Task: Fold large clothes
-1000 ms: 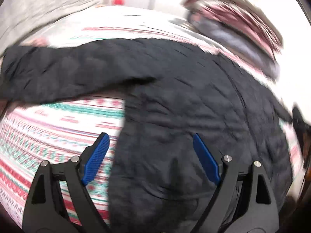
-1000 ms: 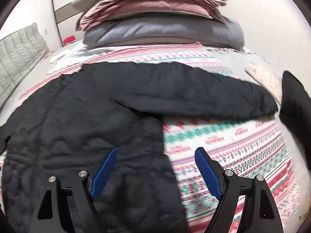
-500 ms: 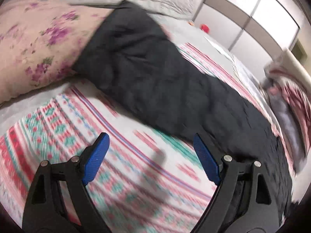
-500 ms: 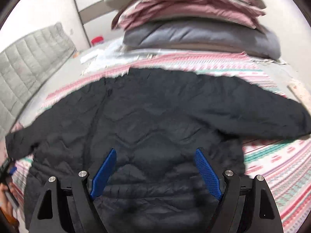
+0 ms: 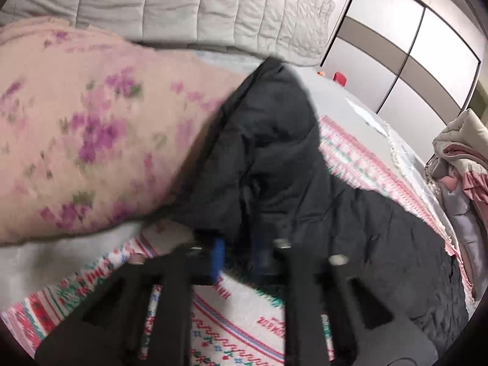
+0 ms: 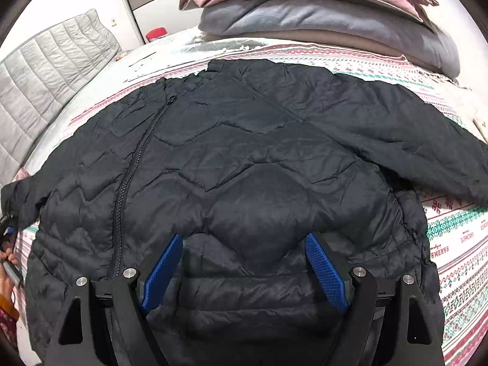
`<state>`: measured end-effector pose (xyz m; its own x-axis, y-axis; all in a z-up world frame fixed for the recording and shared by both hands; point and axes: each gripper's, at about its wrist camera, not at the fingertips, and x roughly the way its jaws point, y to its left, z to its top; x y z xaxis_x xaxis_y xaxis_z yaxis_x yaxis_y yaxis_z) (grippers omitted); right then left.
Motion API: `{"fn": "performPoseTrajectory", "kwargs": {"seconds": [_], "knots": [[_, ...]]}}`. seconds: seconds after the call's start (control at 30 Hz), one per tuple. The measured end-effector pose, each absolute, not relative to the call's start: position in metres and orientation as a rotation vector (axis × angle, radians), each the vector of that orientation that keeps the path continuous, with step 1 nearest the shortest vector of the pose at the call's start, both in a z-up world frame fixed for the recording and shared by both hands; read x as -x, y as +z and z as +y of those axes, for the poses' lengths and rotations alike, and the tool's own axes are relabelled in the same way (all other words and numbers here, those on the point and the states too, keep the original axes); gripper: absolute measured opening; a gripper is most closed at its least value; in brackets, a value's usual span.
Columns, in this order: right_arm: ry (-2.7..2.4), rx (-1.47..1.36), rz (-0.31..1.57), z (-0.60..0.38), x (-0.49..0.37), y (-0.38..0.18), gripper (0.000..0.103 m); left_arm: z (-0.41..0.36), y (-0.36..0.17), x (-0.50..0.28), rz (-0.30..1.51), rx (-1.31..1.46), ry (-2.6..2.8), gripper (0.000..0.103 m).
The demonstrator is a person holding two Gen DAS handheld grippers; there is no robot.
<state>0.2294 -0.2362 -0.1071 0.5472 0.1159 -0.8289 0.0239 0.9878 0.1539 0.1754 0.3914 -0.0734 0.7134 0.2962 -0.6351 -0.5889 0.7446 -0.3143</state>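
Jacket (image 6: 244, 158) spread flat, left claw (image 5: 236, 257) pinching sleeve (image 5: 268, 140)

The quilted puffer jacket (image 6: 244, 158) is slightly shiny black cloth, creased; the patterned blanket (image 6: 457, 262) looks woven, matt; the gripper pads (image 6: 326, 271) are textured blue plastic.

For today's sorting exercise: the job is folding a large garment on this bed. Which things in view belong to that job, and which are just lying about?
Belongs to the job:
- dark quilted zip-up puffer jacket
- left tool, shut on its sleeve cuff
- right tool, open over the hem

Just lying about:
- pink floral pillow
- stack of folded pink and grey bedding
- small red container
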Motion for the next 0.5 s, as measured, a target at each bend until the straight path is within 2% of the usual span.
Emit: {"fn": "performPoseTrajectory", "kwargs": {"seconds": [0.27, 0.5], "knots": [[0.046, -0.22, 0.971, -0.251, -0.23, -0.1, 0.084, 0.34, 0.024, -0.185, 0.455, 0.408, 0.336, 0.004], [0.057, -0.24, 0.962, -0.253, -0.228, -0.096, 0.084, 0.243, 0.109, -0.213, 0.377, 0.349, 0.093, 0.004]]}}
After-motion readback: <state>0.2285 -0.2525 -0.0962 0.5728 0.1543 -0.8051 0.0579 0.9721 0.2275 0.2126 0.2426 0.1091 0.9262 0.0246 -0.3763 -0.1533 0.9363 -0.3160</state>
